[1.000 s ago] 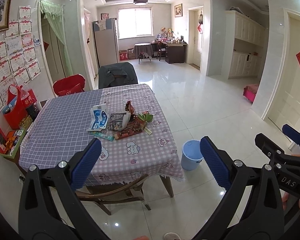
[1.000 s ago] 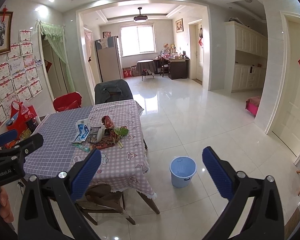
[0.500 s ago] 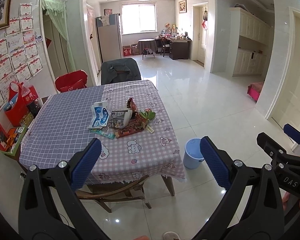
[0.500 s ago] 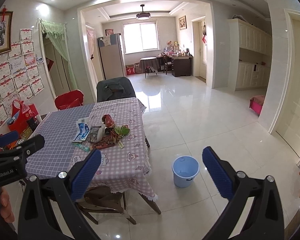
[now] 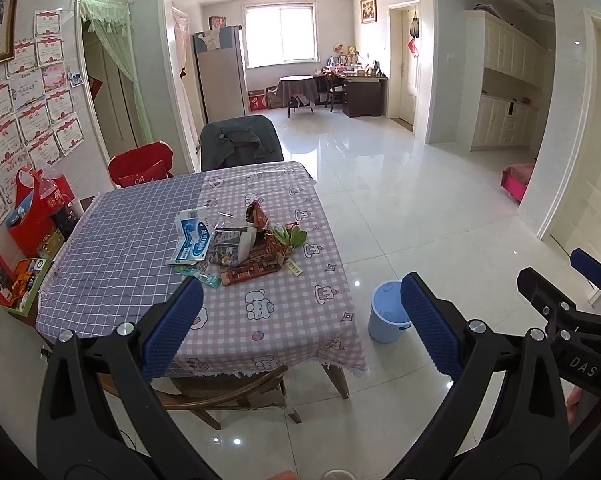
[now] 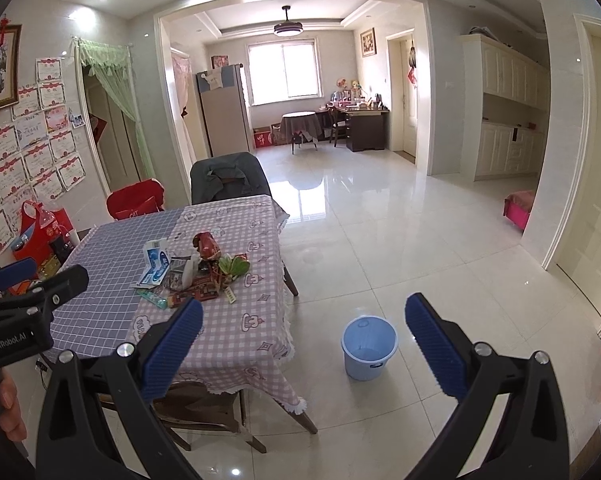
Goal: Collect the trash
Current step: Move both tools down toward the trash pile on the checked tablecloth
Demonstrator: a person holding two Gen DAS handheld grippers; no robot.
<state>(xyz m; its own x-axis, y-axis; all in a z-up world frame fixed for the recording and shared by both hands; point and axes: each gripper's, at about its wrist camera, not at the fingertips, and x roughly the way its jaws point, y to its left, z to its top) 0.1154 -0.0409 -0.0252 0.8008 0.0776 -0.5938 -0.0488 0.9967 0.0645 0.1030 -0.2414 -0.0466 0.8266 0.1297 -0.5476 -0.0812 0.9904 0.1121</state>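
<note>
A pile of trash [image 5: 236, 244] lies mid-table on the checked tablecloth [image 5: 120, 240]: a blue-white carton [image 5: 192, 236], a red wrapper [image 5: 256, 216], a green wrapper [image 5: 290, 234] and a red-brown bar wrapper [image 5: 252, 270]. A light blue bucket [image 5: 386, 316] stands on the floor by the table's right side. My left gripper [image 5: 300, 284] is open and empty, short of the near table edge. My right gripper [image 6: 303, 304] is also open and empty, right of the left one, with the trash pile [image 6: 196, 268] ahead-left and the bucket [image 6: 368, 348] just ahead.
A wooden chair [image 5: 220, 396] is tucked under the near table edge. A chair with a grey jacket [image 5: 240, 142] stands at the far end, a red-covered chair [image 5: 140, 168] beside it. Red gift bags [image 5: 36, 216] sit by the left wall. Glossy tiled floor [image 5: 400, 200] stretches to the right.
Both views have drifted slightly forward toward the table, so the trash pile and bucket look a little nearer. Both grippers stay open and empty.
</note>
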